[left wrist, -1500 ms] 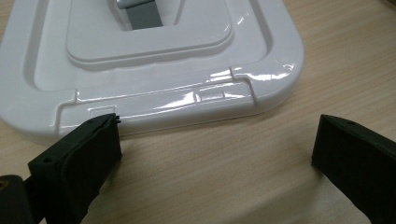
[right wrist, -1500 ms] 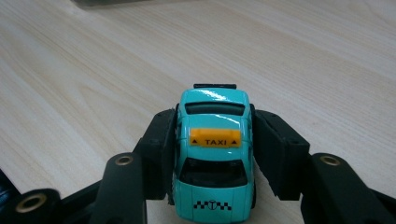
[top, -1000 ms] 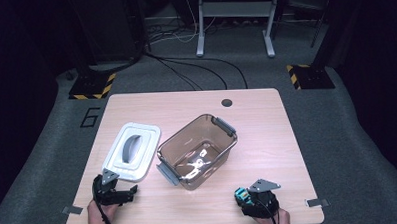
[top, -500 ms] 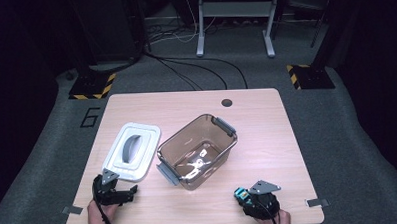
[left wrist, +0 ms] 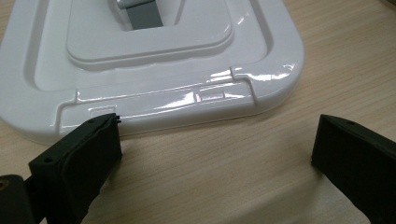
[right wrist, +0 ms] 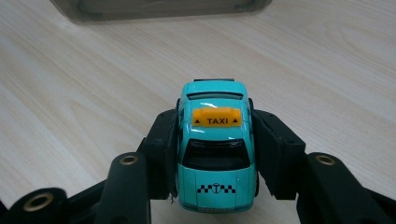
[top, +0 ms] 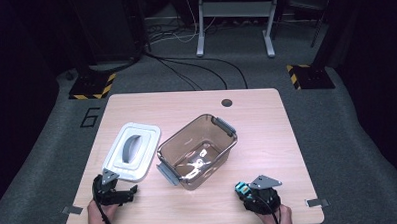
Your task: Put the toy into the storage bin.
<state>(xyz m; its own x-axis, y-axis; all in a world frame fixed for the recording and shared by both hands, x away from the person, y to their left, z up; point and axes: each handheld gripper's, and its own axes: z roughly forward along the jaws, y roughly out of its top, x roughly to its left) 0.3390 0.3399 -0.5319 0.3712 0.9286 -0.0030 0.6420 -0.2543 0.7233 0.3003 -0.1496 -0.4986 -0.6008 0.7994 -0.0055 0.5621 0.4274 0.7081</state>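
We see the right gripper [right wrist: 215,154] clenched on a turquoise toy taxi [right wrist: 215,149], its jaws pressing both sides of the car, low over the wooden table [top: 267,124] near its front edge. The left gripper [left wrist: 215,149] is released, jaws spread wide just before the white lid [left wrist: 154,65], which lies flat beside the clear brown container [top: 198,152]

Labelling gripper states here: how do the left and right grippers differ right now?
The left gripper is open, its fingers spread and holding nothing; the right gripper is shut on a taxi. The left faces the white lid; the right faces the bin. Both sit low at the table's near edge.
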